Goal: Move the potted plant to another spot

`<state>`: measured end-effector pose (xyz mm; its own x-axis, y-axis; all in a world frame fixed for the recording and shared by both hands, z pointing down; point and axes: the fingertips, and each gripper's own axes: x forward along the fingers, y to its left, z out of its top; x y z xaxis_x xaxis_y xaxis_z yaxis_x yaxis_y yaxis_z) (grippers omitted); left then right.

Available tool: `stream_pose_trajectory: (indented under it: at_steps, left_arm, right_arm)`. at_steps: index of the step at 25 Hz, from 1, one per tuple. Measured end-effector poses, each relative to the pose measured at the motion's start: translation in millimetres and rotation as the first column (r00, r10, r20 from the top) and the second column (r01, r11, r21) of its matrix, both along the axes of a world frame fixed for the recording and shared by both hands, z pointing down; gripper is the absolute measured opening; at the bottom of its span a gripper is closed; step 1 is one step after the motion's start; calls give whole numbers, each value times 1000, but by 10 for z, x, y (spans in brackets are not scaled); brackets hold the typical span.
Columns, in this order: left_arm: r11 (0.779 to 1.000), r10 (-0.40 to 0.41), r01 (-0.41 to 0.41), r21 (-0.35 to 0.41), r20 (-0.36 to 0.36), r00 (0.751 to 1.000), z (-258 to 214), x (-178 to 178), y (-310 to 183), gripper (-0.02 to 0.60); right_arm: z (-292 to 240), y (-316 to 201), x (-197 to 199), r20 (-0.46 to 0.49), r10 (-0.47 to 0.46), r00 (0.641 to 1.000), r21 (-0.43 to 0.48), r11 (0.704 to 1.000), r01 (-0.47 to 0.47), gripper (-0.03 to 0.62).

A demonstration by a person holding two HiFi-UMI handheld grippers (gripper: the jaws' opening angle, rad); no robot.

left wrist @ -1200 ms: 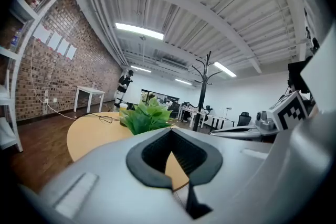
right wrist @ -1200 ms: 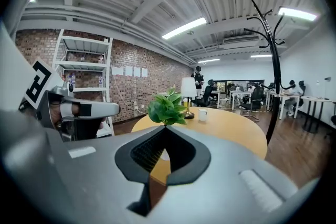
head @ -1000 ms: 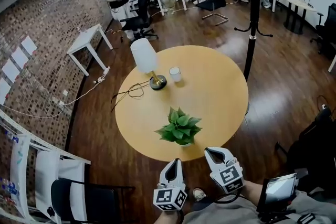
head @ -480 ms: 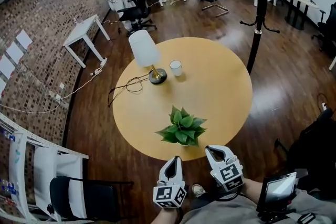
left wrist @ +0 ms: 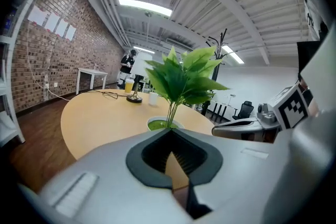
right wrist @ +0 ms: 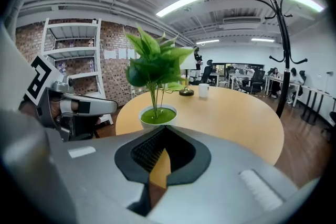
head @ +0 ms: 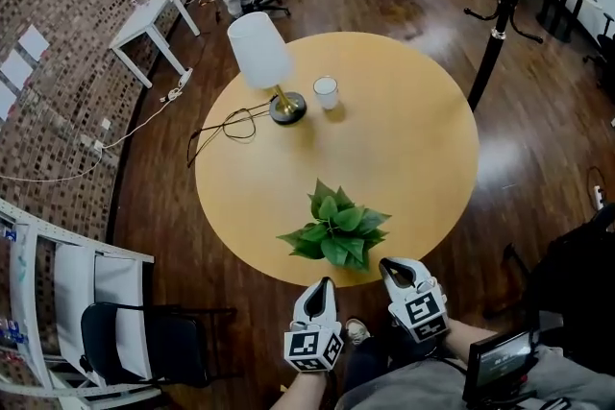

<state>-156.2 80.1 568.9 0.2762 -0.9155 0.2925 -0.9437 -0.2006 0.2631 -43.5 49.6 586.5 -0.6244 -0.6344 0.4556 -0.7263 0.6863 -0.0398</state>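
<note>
Potted plant point(head: 335, 233), probably light and tippy, is offering its rigid white pot point(right wrist: 157, 115) for grasping; left gripper point(head: 324, 284) and right gripper point(head: 389, 265) are hovering closed, empty.

Round wooden table point(head: 413, 139), potted plant point(head: 336, 228) near front edge, lamp point(head: 264, 58), white cup point(head: 326, 92), black cable point(head: 226, 123)

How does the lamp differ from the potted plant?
The lamp has a white shade and brass stem; the potted plant has green leaves in a white pot. The lamp trails a black cord; the potted plant has none. The lamp stands farther back, the potted plant at the near edge. Both rest on the table.
</note>
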Motion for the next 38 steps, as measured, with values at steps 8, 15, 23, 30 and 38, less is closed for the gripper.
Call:
stream_pose_trajectory:
  at_steps: [8, 15, 23, 30, 38]
  left_arm:
    - [998, -14, 13, -59, -15, 1000, 451, -47, -150, -8]
    - [997, -16, 14, -78, -21, 1000, 625, -80, -210, -8]
    - [995, -24, 23, -92, -8, 1000, 703, -287, -245, -8]
    - [996, -48, 47, -76, -2, 999, 690, -513, -297, -8]
    - [996, -57, 57, -68, 12, 998, 685, -560, -332, -8]
  right_arm:
    - [479, -92, -97, -29, -29, 999, -48, 998, 28, 8]
    - [637, -139, -308, 4, -118, 993, -56, 991, 118, 171]
    - [785, -352, -754, -6, -208, 978, 15, 978, 208, 488]
    - [858, -599, -978, -2, -202, 979, 46, 978, 202, 535]
    - [844, -662, -1043, 7, -221, 975, 75, 973, 220, 521]
